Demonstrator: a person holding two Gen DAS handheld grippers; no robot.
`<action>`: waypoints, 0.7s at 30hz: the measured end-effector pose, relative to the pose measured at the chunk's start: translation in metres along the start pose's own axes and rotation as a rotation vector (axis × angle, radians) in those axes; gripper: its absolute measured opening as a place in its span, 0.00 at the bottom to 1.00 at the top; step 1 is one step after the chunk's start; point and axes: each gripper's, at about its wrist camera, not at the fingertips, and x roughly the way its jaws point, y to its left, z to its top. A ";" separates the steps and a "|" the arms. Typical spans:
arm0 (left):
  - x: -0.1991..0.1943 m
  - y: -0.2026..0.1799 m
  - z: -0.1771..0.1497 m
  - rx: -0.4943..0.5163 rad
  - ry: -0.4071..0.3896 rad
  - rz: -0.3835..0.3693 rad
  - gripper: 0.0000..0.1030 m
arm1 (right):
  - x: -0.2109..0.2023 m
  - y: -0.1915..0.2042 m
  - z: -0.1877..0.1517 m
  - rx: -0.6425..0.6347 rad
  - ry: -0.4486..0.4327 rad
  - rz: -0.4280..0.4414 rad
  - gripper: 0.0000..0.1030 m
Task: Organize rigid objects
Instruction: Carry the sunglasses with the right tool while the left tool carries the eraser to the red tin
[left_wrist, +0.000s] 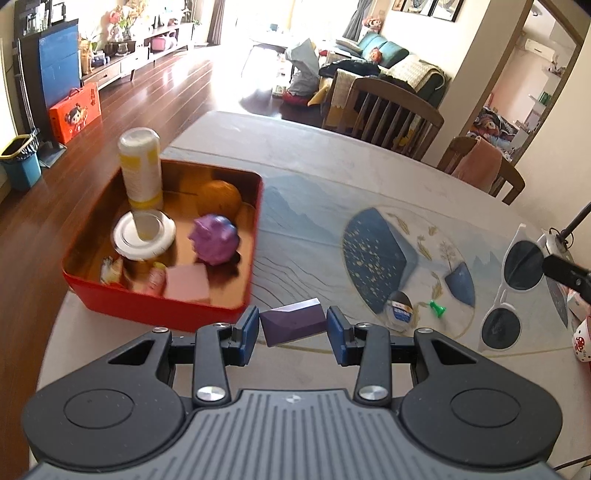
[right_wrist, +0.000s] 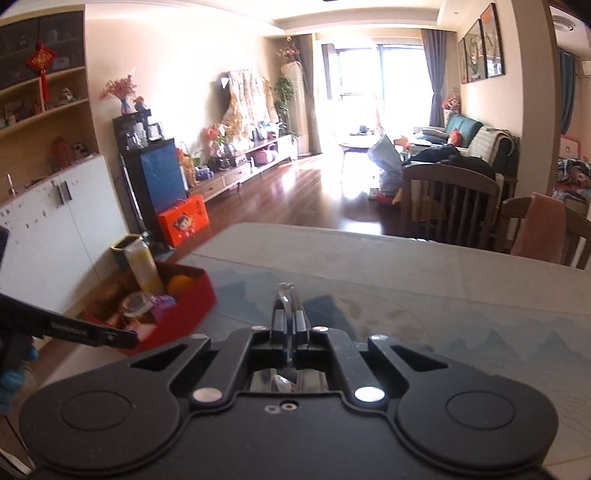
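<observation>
My left gripper is shut on a dark purple block, which its blue pads hold above the table just right of the red tray. The tray holds a yellow-and-white bottle, an orange ball, a purple spiky ball, a white round lid and a pink block. My right gripper is shut, with a thin whitish edge showing between its tips. In the left wrist view it meets the white sunglasses at their upper lens and appears to grip them.
A green pin and a small clear oval packet lie on the patterned tablecloth between the grippers. Wooden chairs stand along the table's far edge. The red tray sits at the table's left edge.
</observation>
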 end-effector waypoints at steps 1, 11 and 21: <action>-0.001 0.004 0.002 0.001 -0.002 0.000 0.38 | 0.002 0.006 0.004 -0.001 -0.003 0.008 0.02; -0.006 0.054 0.027 0.016 -0.028 0.012 0.38 | 0.036 0.078 0.037 -0.034 -0.020 0.097 0.02; -0.005 0.110 0.047 0.019 -0.027 0.035 0.38 | 0.085 0.139 0.049 -0.056 0.004 0.151 0.02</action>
